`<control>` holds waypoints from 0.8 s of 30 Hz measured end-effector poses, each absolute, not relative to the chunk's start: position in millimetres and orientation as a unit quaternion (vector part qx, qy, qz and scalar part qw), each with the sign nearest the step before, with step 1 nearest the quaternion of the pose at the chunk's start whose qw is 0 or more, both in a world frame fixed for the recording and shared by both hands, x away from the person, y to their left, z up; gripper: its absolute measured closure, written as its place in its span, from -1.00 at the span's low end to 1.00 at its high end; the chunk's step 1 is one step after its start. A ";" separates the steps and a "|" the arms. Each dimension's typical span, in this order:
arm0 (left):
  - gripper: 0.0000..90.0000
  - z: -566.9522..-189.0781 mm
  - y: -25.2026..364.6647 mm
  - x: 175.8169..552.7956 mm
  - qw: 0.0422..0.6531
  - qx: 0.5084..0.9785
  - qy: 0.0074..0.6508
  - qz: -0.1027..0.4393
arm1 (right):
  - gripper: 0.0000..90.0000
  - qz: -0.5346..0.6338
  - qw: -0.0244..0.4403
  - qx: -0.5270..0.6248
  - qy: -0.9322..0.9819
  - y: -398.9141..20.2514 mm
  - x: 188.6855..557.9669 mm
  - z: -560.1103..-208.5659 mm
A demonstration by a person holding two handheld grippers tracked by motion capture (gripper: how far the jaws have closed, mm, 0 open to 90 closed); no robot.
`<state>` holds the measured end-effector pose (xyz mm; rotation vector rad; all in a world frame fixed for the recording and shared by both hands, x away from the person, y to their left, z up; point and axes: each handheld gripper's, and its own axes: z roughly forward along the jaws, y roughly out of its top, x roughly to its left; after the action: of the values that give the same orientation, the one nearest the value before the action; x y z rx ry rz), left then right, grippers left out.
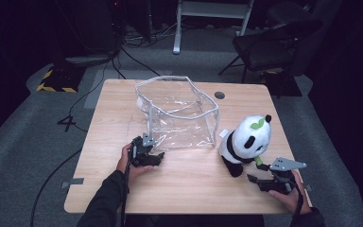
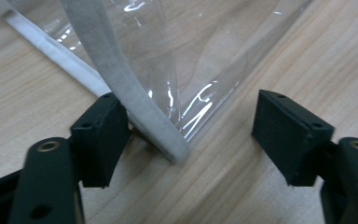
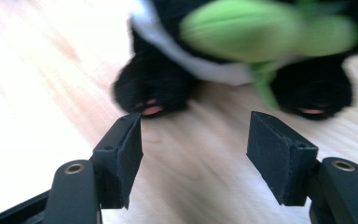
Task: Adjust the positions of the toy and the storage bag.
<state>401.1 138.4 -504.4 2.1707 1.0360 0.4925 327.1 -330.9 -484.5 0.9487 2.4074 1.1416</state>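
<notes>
Table [image 1: 184, 177]: wooden top; it carries a clear bag at centre-back and a plush panda to the right of it, the two just apart.
Clear bag [image 1: 179, 113]: stands open-topped, its grey fabric trim running round the rim and down the corners. Its near-left bottom corner is at the left gripper.
Panda toy [image 1: 246, 142]: sits upright near the table's right side, facing the person, with a green leaf on its head.
Left gripper [image 1: 157, 157]: jaws partly spread around the bag's corner trim [image 2: 135, 112]. One pad touches the trim; the other stands clear of it, so nothing is clamped.
Right gripper [image 1: 253, 179]: jaws apart and empty, aimed at the panda's feet from just in front.
Risk, bag: if the left jaws close this far off centre, they may catch only the edge of the trim, and the slick film could slip out or the bag could fold over.
Risk, panda: a pinch on one foot [image 3: 151, 91] alone would likely tip the soft toy rather than lift it.
High view gives: the whole layout and the bag's open mouth.
Left gripper view gives: which pad meets the trim.
Right gripper view gives: the feet and green stalk [image 3: 265, 79], though it is blurred, so the gap to the nearer foot is probably small but uncertain.
</notes>
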 end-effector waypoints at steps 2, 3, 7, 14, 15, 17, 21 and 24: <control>0.01 -503.7 138.7 400.8 0.334 0.831 0.399 0.194 | -0.18 0.399 0.151 0.324 0.845 -324.7 325.0 -486.9; 0.06 -503.8 139.1 400.8 0.335 0.832 0.396 0.196 | -0.18 0.400 0.149 0.318 0.846 -319.2 324.1 -488.1; 0.17 -503.3 138.2 401.0 0.337 0.835 0.389 0.194 | -0.22 0.406 0.145 0.317 0.845 -311.7 326.1 -489.0; 0.54 -502.2 138.1 399.2 0.333 0.842 0.377 0.193 | -0.29 0.397 0.148 0.324 0.845 -292.2 335.2 -495.2; 0.54 -502.1 138.2 398.9 0.334 0.842 0.376 0.193 | -0.29 0.397 0.148 0.324 0.845 -292.2 335.2 -495.2; 0.66 -501.6 139.1 398.3 0.339 0.843 0.372 0.190 | -0.23 0.385 0.158 0.333 0.846 -287.4 336.5 -497.1; 0.85 -500.5 140.6 397.7 0.342 0.846 0.365 0.183 | -0.03 0.368 0.167 0.329 0.853 -282.0 341.0 -502.3; 0.87 -500.4 142.0 396.8 0.344 0.849 0.361 0.173 | 0.07 0.368 0.169 0.317 0.858 -282.5 340.5 -501.8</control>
<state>396.8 142.0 -500.4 2.2062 0.9389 0.4508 340.5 -282.5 -501.8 0.9009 2.4374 1.0463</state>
